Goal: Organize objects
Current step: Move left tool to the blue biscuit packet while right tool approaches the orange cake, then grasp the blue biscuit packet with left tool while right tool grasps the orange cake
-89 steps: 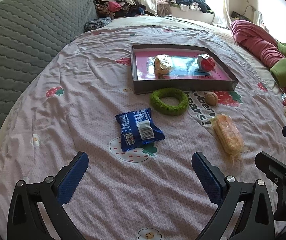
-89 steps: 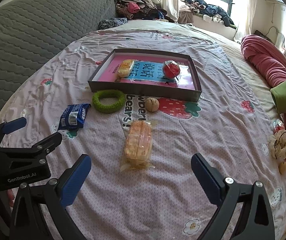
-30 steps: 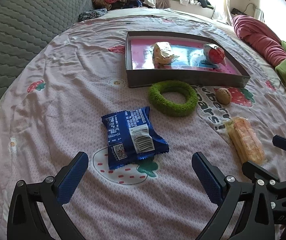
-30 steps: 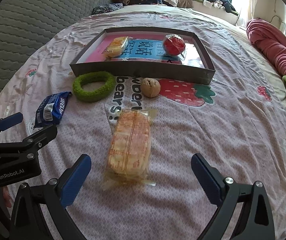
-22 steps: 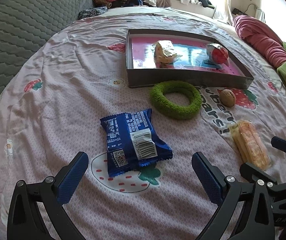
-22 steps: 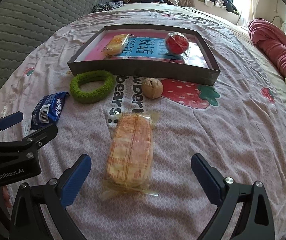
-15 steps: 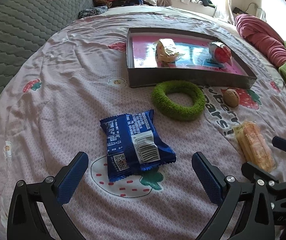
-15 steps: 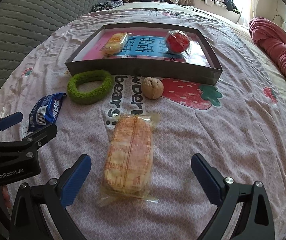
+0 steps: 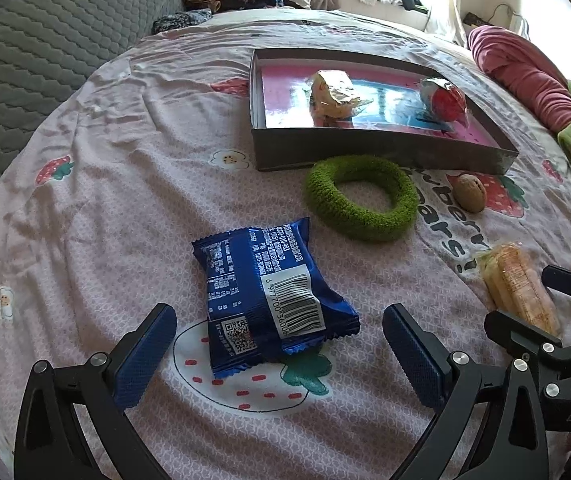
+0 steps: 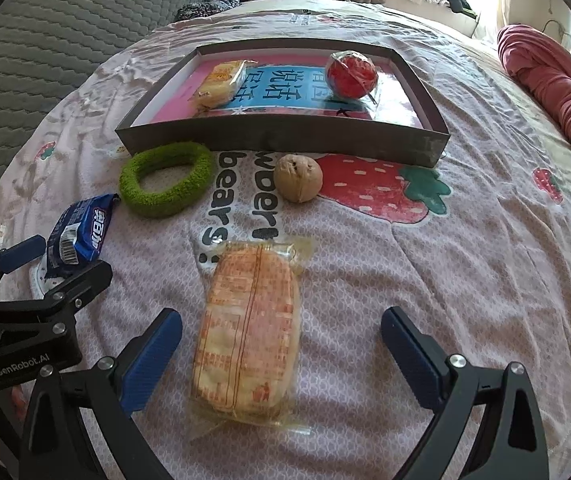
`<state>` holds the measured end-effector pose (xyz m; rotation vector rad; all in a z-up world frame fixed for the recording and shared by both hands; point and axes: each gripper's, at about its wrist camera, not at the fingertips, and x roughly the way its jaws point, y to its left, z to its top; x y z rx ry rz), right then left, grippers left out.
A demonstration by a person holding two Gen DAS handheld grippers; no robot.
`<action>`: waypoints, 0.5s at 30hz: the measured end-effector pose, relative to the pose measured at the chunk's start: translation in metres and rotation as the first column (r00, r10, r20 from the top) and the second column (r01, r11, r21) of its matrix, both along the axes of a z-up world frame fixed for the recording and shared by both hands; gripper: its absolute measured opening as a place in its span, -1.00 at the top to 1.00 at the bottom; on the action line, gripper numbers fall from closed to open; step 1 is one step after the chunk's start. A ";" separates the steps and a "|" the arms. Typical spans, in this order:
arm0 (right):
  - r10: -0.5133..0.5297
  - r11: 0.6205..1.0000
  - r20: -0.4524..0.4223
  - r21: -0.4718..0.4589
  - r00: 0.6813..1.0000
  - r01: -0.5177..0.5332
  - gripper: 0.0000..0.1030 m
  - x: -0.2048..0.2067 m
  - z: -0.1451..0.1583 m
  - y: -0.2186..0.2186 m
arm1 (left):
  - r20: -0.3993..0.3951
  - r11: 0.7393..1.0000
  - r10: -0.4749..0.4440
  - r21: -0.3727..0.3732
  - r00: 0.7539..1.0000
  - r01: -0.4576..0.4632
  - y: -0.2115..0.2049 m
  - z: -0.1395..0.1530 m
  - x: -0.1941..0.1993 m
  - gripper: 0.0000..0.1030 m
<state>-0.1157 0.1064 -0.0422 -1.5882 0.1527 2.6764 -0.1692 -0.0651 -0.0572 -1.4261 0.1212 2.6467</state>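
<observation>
Your left gripper [image 9: 279,344] had its fingers spread wide and grasping nothing, with the blue snack packet [image 9: 269,294] lying flat on the bed sheet [image 9: 125,184] just ahead of the gap between them. Your right gripper [image 10: 281,340] was also released and empty, and the long orange biscuit pack [image 10: 247,332] lay lengthwise in its gap, on the sheet.

Both packs were soft and slippery in my judgement. If you closed on only the crimped edge, the foil could slide out, or the fingers could pinch the sheet together with it and drag the fabric. The biscuit pack was long; a grasp near one end could let it tip and fall, and too much force could crush what was inside.

The two grippers stood just beside each other, so they could collide if both moved to the tray at once.

Farther ahead, the green fuzzy ring [image 10: 165,180] lay touching or nearly touching the front wall of the dark tray [image 10: 281,136], and the walnut [image 10: 299,178] sat near that wall too. A low carry could knock the walnut and make it roll.

In the tray a yellow wrapped cake [image 10: 221,82] and a red wrapped ball [image 10: 351,70] already lay, well apart; a careless drop could push the ball
</observation>
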 end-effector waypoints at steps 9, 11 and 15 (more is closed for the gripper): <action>0.003 1.000 0.002 -0.003 1.000 -0.003 -0.94 -0.005 -0.003 0.001 | 0.008 1.000 -0.005 0.000 1.000 0.005 -0.002 -0.004 -0.005 -0.99; 0.005 1.000 0.004 -0.003 1.000 -0.005 -0.93 -0.005 -0.003 0.000 | 0.006 1.000 -0.002 0.005 1.000 0.002 -0.004 -0.005 -0.006 -0.99; 0.002 1.000 0.007 0.013 1.000 -0.002 -0.84 -0.005 -0.004 -0.002 | 0.007 1.000 0.004 0.011 1.000 -0.004 -0.005 -0.006 -0.008 -0.98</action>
